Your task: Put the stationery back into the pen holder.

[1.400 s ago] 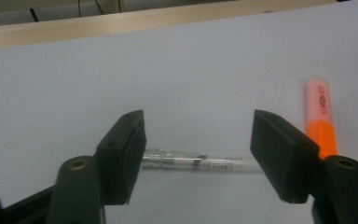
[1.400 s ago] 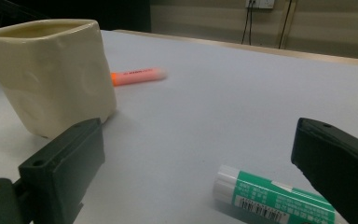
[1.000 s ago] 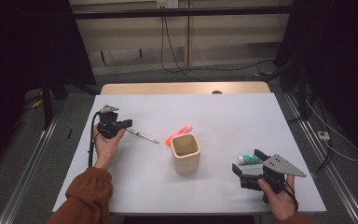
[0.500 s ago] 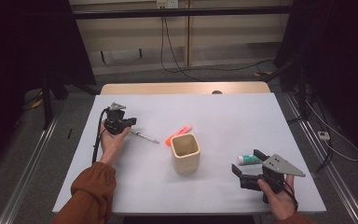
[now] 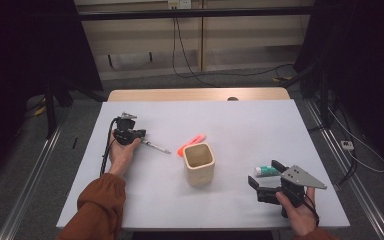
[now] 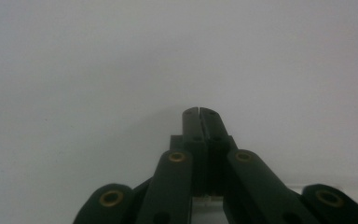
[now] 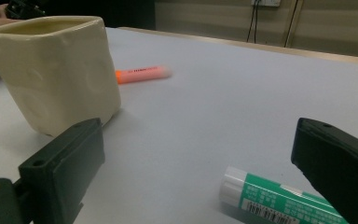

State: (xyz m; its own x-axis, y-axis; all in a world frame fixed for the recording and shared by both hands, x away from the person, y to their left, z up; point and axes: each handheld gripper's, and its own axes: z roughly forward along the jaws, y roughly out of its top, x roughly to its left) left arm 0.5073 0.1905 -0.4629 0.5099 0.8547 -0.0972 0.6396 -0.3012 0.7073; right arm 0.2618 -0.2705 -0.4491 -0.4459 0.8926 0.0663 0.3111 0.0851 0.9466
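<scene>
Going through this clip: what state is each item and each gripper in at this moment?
Left gripper: jaws shut, nothing between them, over bare table.
Right gripper: jaws open, glue stick lying between them, not clamped.
Glue stick: capped, lying flat.
Cup: upright, inside looks empty.
Orange highlighter: lying flat beyond the cup.
Pen: lying flat beside the left gripper.

- cream square ceramic cup (image 5: 198, 162) stands mid-table (image 5: 240, 115); orange highlighter pen (image 5: 191, 144) lies just behind it;
- green-and-white glue stick (image 5: 266, 171) lies right of it; slim metal pen (image 5: 155, 147) lies left
</scene>
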